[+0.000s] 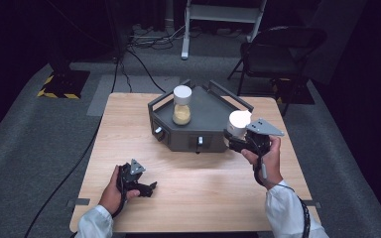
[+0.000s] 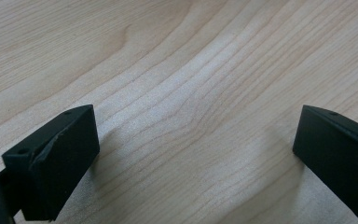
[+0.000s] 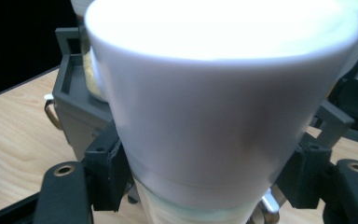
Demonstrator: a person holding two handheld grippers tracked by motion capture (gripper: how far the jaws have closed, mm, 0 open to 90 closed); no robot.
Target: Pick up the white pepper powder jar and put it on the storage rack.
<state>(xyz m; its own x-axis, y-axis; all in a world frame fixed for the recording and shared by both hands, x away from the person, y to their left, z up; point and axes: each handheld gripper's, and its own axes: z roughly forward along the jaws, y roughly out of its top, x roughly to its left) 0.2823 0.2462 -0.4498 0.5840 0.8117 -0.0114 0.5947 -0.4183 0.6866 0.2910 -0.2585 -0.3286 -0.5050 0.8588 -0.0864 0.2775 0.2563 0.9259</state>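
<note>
While my right gripper (image 1: 238,135) is clamping its fingers (image 3: 105,172) around the white-lidded cylindrical jar (image 3: 214,107), I am holding it in the air at the right front corner of the grey angular metal rack (image 1: 198,106). A second white-capped jar of yellow powder (image 1: 181,105) is already standing in that rack; placing mine is what I judge remains. My left gripper (image 1: 146,188) is resting on the pale wooden table (image 2: 191,70) at near left, fingers spread and empty.

Readable text: none in any view.
Jar lids (image 1: 182,92): plain white, no label or brand.
Grey box (image 1: 213,134): no lettering or numbers on its front or top.
Wooden table (image 1: 203,183): bare grain, no marks.
Floor sign (image 1: 59,84): yellow and black hazard stripes beyond the table's far left corner, no words.
</note>
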